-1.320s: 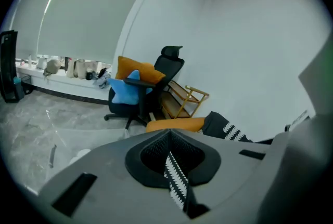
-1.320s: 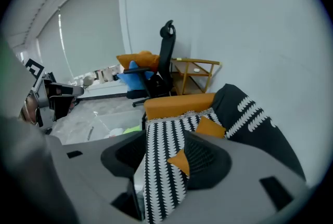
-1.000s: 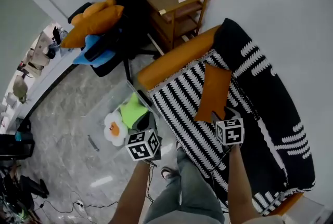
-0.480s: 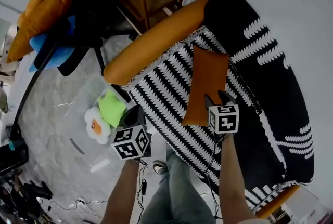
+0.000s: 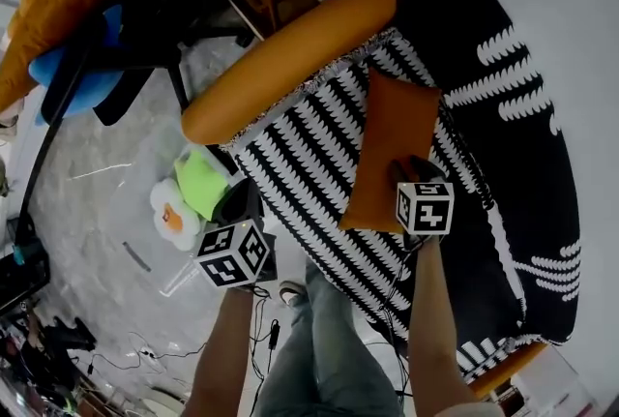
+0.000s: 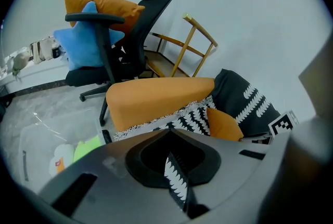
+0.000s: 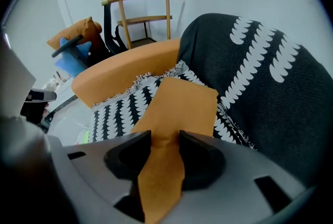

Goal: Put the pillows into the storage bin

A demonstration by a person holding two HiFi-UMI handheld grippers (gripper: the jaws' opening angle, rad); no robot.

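Grey marble floor (image 5: 87, 163), white wall. Sofa (image 5: 290, 76) under a black-and-white throw (image 5: 309, 163). Orange pillow (image 5: 392, 134), a flat rectangle, lies on the seat. Right gripper (image 5: 411, 170) is clamped on its near edge. Left gripper (image 5: 244, 200) has its jaws together and empty, near the clear storage bin (image 5: 131, 207).

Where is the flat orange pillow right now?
Head view, right of middle: the flat orange pillow lies on the striped sofa, its near end pinched in the right gripper.

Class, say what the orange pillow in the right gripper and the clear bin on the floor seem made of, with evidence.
The orange pillow: soft matte fabric, probably; it creases where the right gripper pinches it. The storage bin: likely clear plastic; the floor shows through its walls.
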